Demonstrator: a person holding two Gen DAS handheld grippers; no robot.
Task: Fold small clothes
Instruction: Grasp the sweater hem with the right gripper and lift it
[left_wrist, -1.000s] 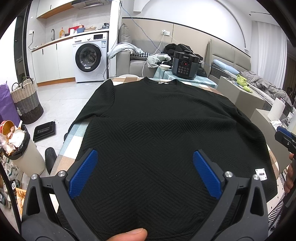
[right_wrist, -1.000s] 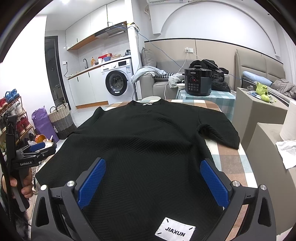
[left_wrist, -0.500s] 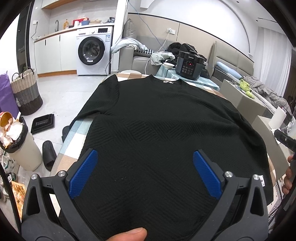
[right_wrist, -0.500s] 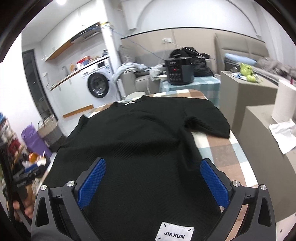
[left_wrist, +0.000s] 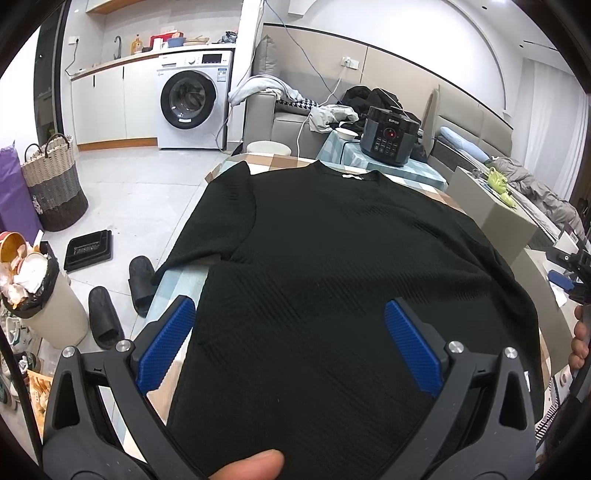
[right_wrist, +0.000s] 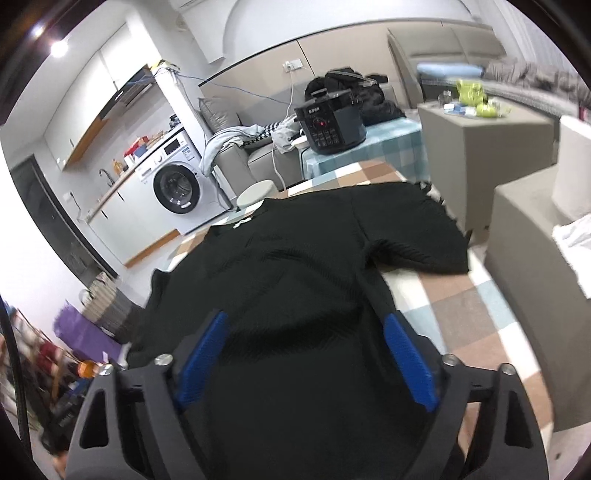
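Note:
A black knit short-sleeved top (left_wrist: 332, 240) lies spread flat on a checked tablecloth (left_wrist: 184, 280), neck at the far end. My left gripper (left_wrist: 288, 310) hovers open over the top's near left part, its left pad beyond the fabric's side edge. A thumb shows at the bottom of that view. In the right wrist view the top (right_wrist: 295, 258) runs away from me, one sleeve lying out to the right. My right gripper (right_wrist: 304, 321) is tilted over the near right part; its jaws are closing with black fabric between them, pads still apart. It also shows as the right gripper (left_wrist: 565, 273) at the left view's right edge.
A black pressure cooker (left_wrist: 389, 136) stands on a small table beyond the neck. Grey boxes (right_wrist: 480, 155) flank the right side. Left of the table on the floor are slippers (left_wrist: 107, 317), a full bin (left_wrist: 40, 291) and a woven basket (left_wrist: 51, 181).
The left gripper has shifted left, so the top's side edge and table edge now show. The right gripper has rolled, its jaws have narrowed, and the white label has left its view.

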